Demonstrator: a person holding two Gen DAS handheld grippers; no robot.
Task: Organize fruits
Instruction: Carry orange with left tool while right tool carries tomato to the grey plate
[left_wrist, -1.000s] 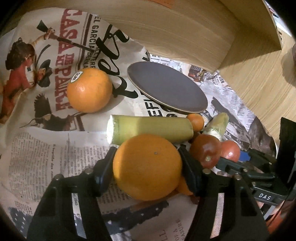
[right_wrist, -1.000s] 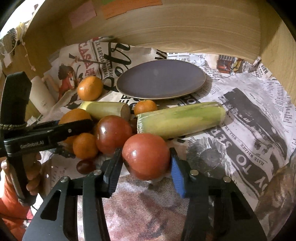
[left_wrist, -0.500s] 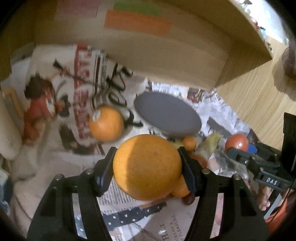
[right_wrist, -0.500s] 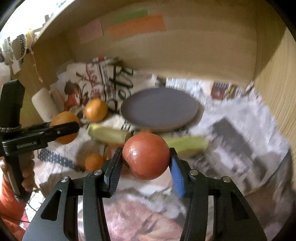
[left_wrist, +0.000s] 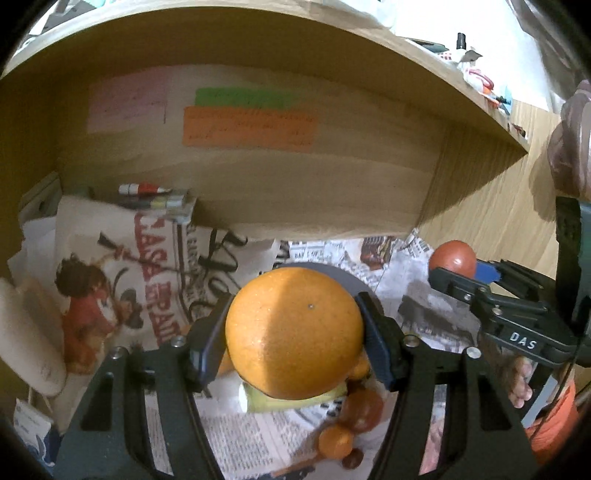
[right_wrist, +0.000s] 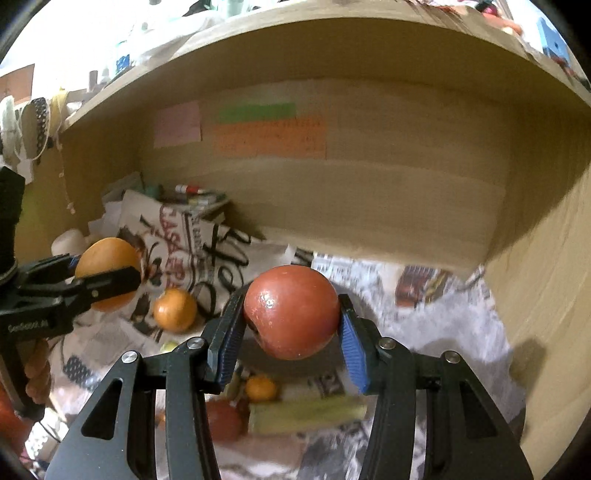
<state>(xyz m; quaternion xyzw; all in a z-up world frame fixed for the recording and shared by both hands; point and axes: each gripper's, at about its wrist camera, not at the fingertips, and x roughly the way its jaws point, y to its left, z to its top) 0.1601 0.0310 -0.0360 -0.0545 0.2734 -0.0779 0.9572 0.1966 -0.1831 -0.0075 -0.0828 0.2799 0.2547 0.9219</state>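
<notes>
Orange (left_wrist: 293, 334) round, axisless, in left gripper (left_wrist: 293, 343)

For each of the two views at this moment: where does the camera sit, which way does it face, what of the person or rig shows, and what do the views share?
Left wrist: sits behind the left gripper, facing the wooden shelf back; jaws hold an orange; the right gripper and the person's fingers show at the right.
Right wrist: sits behind the right gripper, facing the same shelf; jaws hold a tomato; the left gripper shows at the left.
Shared: both held fruits, the sticky notes, the newspaper.
</notes>
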